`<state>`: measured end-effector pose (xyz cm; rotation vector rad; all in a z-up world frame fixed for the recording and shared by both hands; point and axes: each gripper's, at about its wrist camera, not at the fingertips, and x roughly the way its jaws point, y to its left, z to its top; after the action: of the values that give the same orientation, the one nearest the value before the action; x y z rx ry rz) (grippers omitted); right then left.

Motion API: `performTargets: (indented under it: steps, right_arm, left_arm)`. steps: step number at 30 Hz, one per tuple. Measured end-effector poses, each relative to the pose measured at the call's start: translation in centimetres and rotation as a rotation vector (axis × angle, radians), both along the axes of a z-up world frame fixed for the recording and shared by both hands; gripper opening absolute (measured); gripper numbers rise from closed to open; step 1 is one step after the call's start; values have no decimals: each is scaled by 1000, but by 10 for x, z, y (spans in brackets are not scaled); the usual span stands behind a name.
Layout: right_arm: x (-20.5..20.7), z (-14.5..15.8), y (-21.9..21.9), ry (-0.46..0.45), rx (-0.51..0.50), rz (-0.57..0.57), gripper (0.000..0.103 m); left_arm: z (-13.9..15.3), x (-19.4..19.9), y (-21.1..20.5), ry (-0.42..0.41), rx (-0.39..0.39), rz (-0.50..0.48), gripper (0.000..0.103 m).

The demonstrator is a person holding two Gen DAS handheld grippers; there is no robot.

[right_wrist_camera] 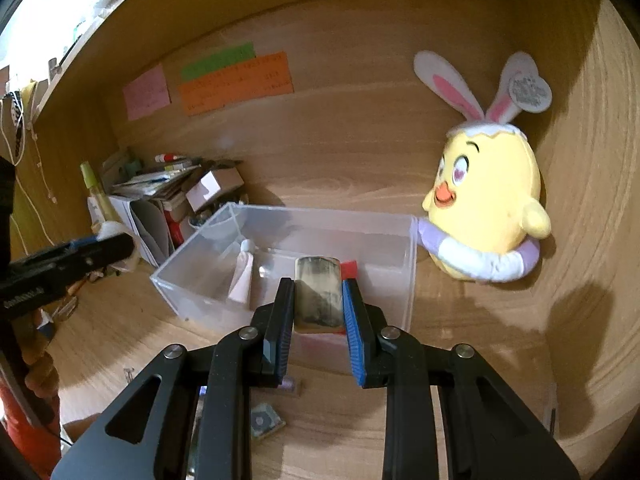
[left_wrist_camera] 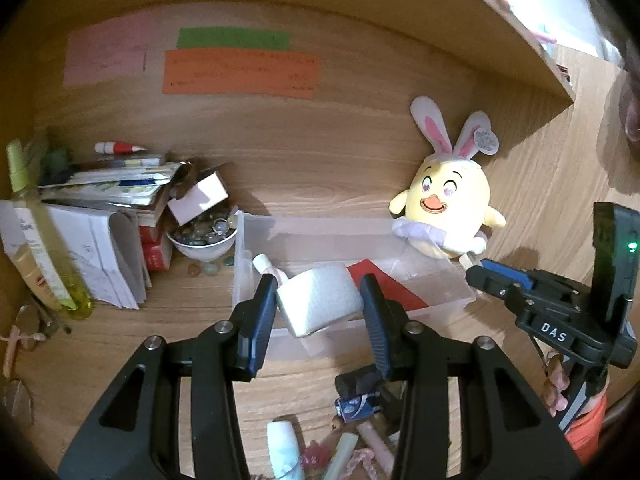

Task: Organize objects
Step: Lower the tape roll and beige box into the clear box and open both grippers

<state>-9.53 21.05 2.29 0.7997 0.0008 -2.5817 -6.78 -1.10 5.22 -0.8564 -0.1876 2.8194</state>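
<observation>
- The clear plastic bin [right_wrist_camera: 408,264] sits mid-desk against the far wooden back panel, and it already holds a small white tube [right_wrist_camera: 244,276] at its left and something red [left_wrist_camera: 384,284] on its floor
- Your left gripper [left_wrist_camera: 320,300] holds a white paper roll [left_wrist_camera: 320,300] between its pads, tilted, over the near wall of the bin
- Your right gripper [right_wrist_camera: 318,296] is closed on a worn, metallic-looking block [right_wrist_camera: 318,292], held at the bin's near right part
- My read is that you are mid-delivery with both loads, and neither is released yet
- The next move calls for lowering each item fully past the near wall before you part the fingers, and for keeping the two tools apart, since both aim at the same bin
- The roll is light and soft, so it may tip or roll toward the tube once freed
- Only the left view shows the loose clutter [left_wrist_camera: 356,404] on the near desk, still to be sorted, and the bowl of glass pebbles [left_wrist_camera: 202,236] left of the bin
- Only the right view shows the block and how deep the bin is
- The yellow chick plush [right_wrist_camera: 488,200] leans at the bin's far right corner, touching its rim, so watch your right elbow room
</observation>
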Motion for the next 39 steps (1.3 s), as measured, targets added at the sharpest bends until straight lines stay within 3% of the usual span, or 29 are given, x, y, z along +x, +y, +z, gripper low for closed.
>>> performTargets:
  steps: [7, 23, 39]
  right_arm:
    - [-14, 9, -5, 33, 4, -9, 22]
    - [-54, -35, -4, -86, 65, -69, 22]
    - [-61, -49, -12, -130, 104, -69, 22]
  left_arm:
    - [-6, -26, 0, -26, 1, 21, 42]
    - [-41, -63, 4, -124, -48, 29, 42]
    - [-56, -75, 0, -186, -29, 14, 44]
